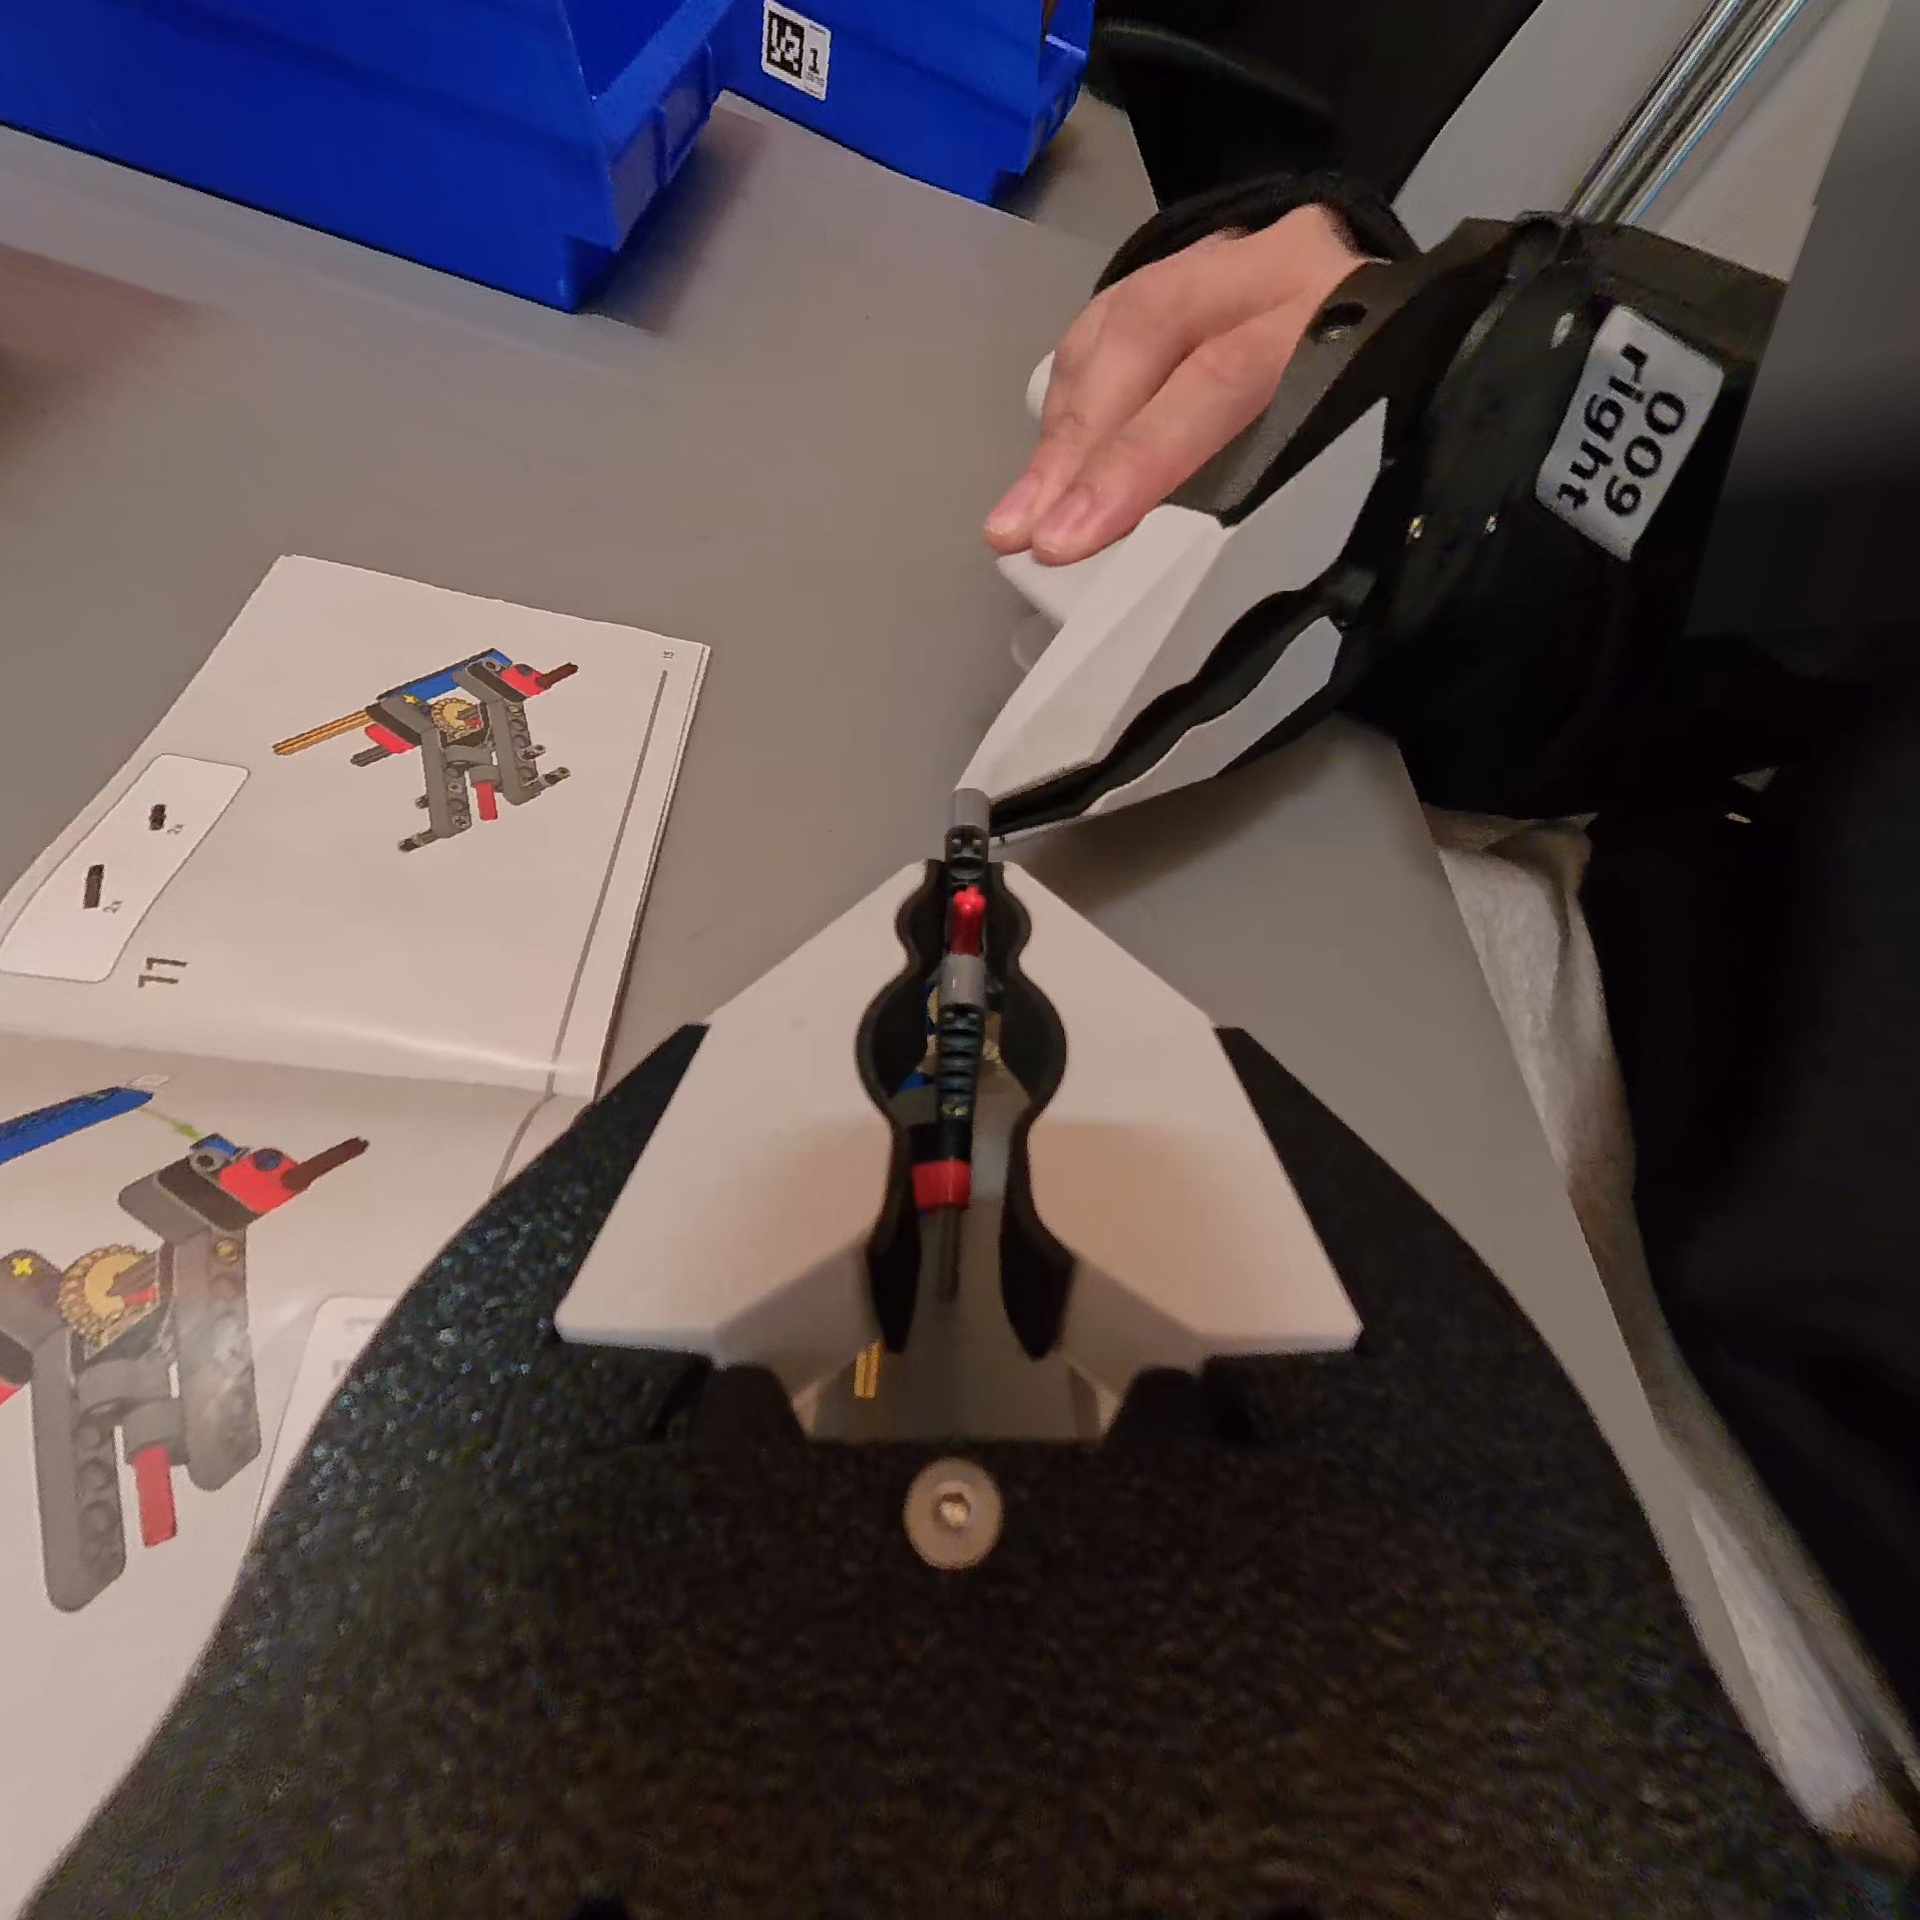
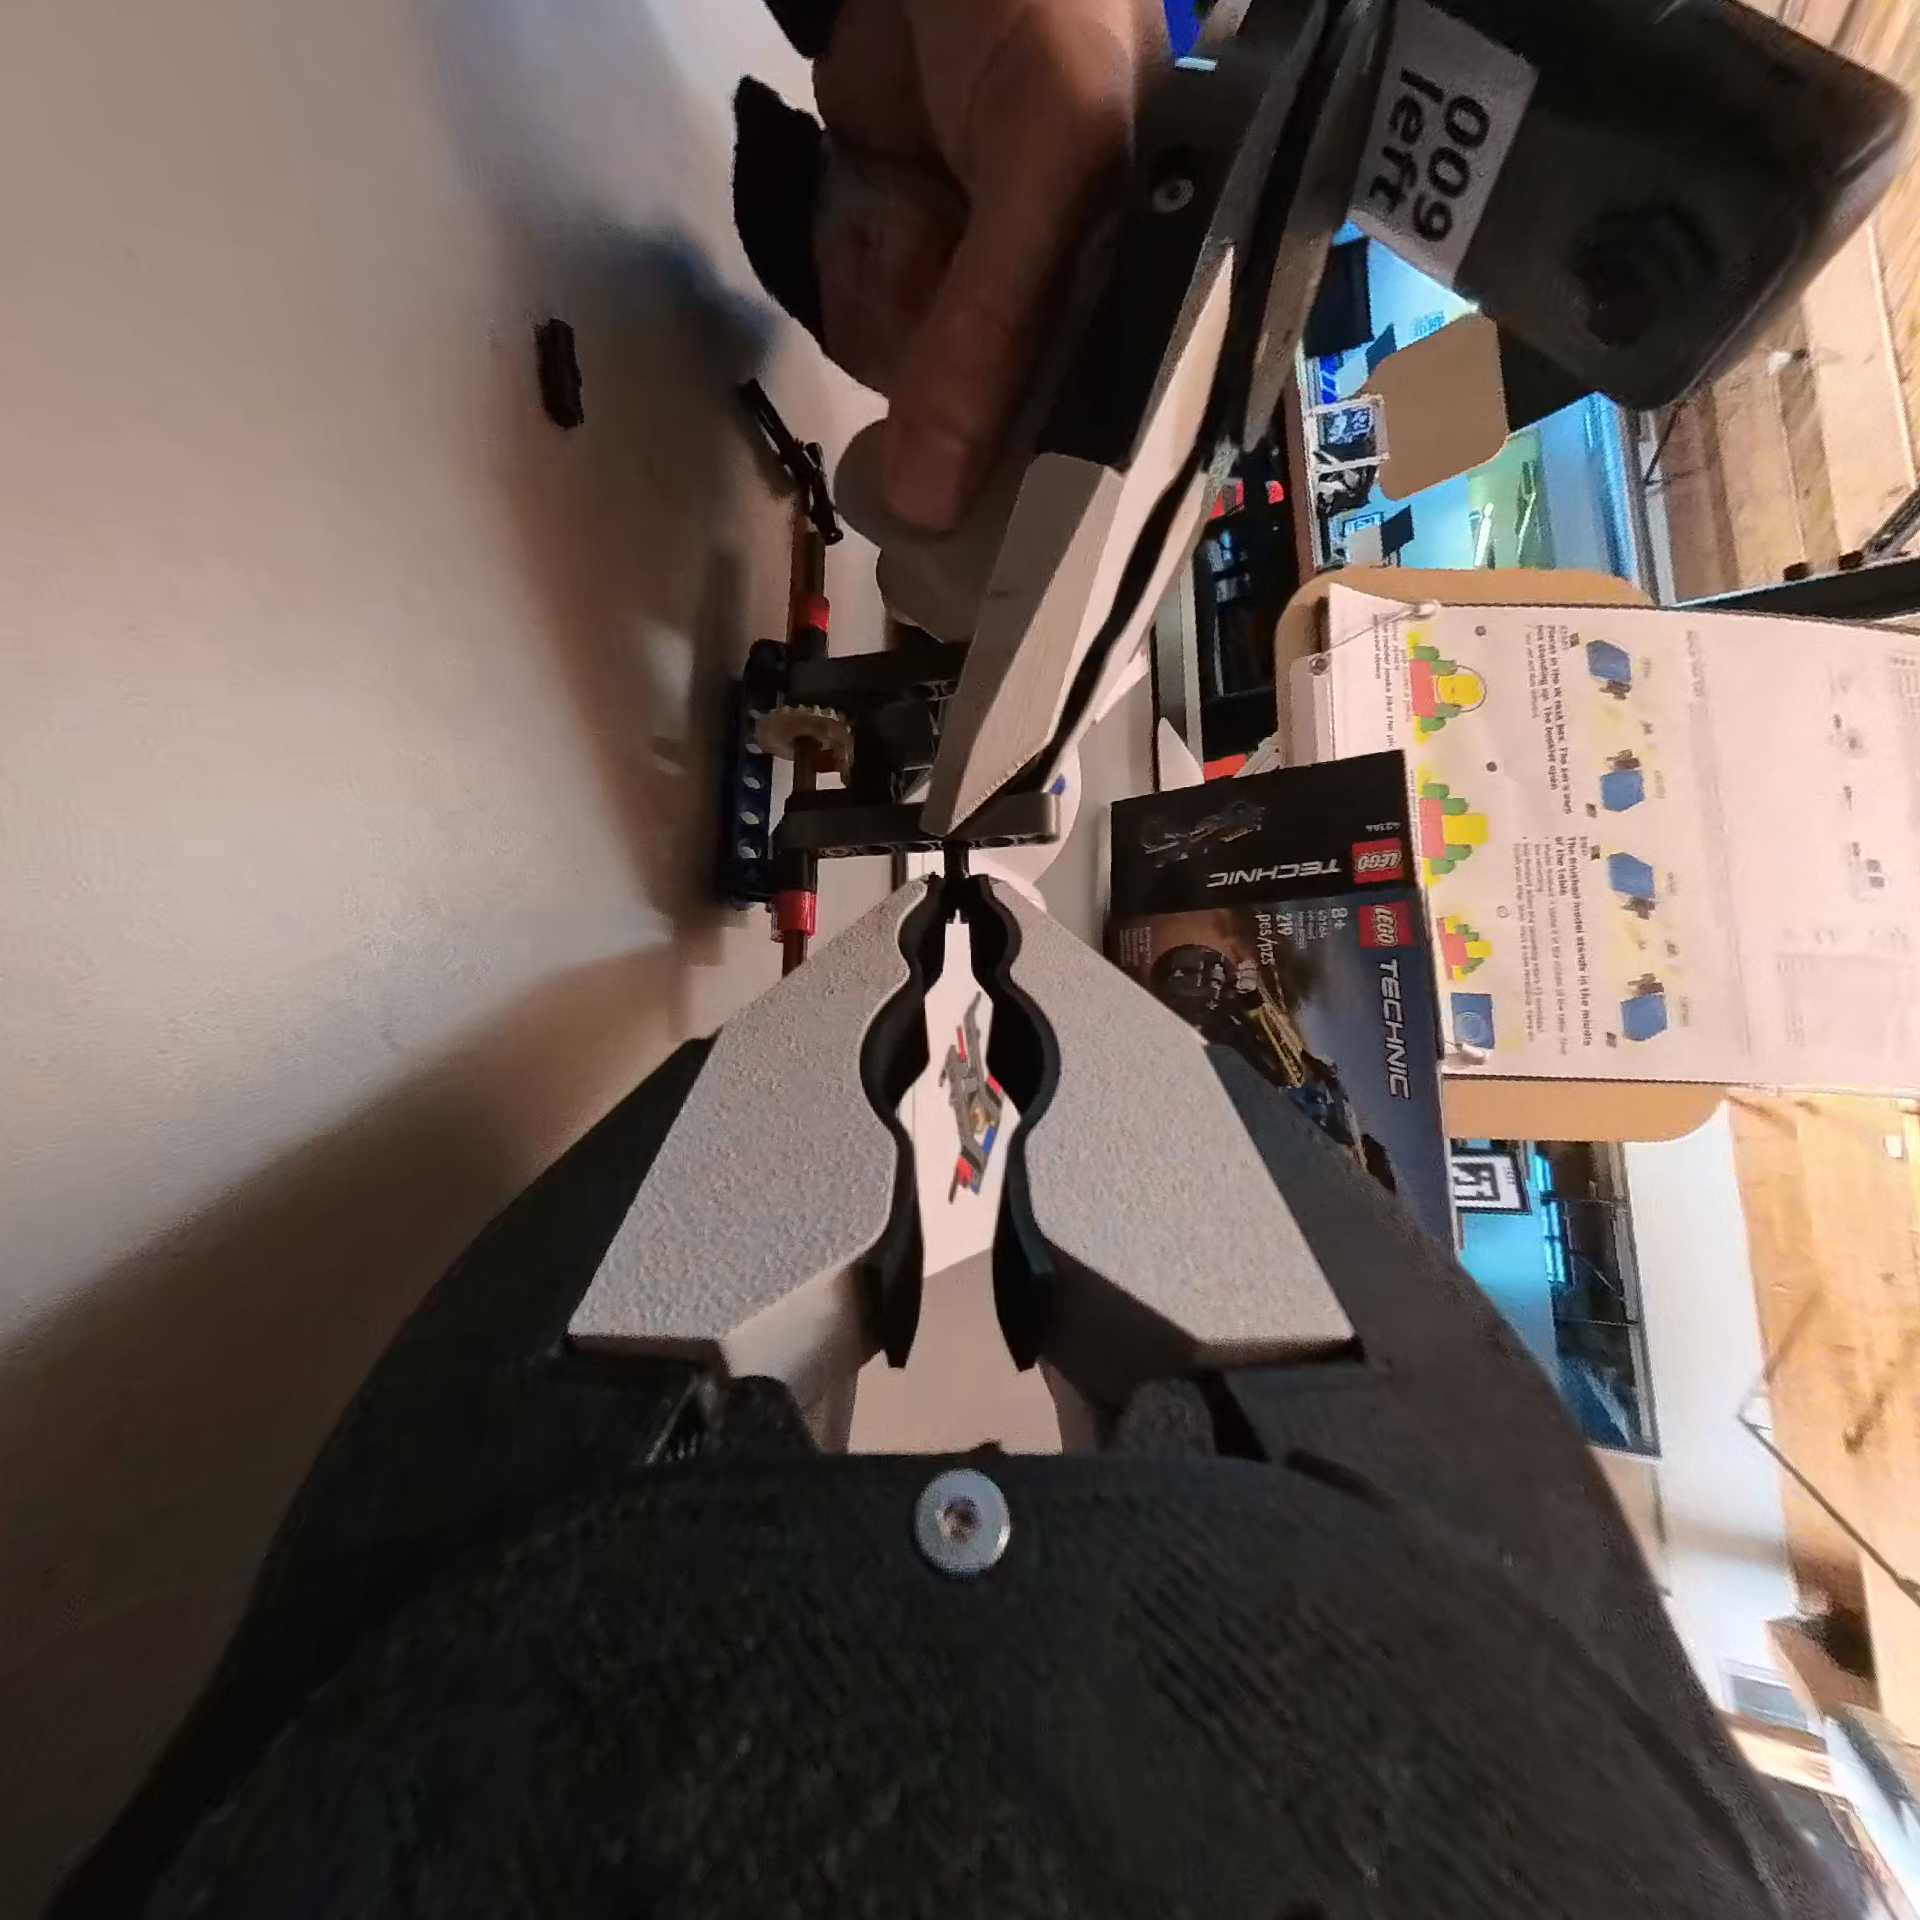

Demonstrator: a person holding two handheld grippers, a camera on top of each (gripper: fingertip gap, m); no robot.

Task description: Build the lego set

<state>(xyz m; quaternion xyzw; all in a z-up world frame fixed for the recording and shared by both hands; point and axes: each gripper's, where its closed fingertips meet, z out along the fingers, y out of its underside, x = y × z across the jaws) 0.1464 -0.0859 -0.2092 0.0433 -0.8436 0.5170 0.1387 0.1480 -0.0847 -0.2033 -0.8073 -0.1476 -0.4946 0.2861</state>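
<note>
Left hand-held gripper (image 1: 966,894) is clamped on the lego assembly (image 1: 958,1049), held above the table (image 1: 727,436); right hand-held gripper (image 2: 954,902) pinches a black pin (image 2: 957,864), apparently pressing it into a beam hole next.

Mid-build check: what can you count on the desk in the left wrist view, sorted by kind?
Blue bins: 2
Instruction booklet: 1
Lego assembly, shut in the left gripper: 1
Right gripper, tips at the assembly's top: 1
Total: 5

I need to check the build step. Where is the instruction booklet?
In the left wrist view, the instruction booklet lies open on the grey table, left of the left gripper.
</note>
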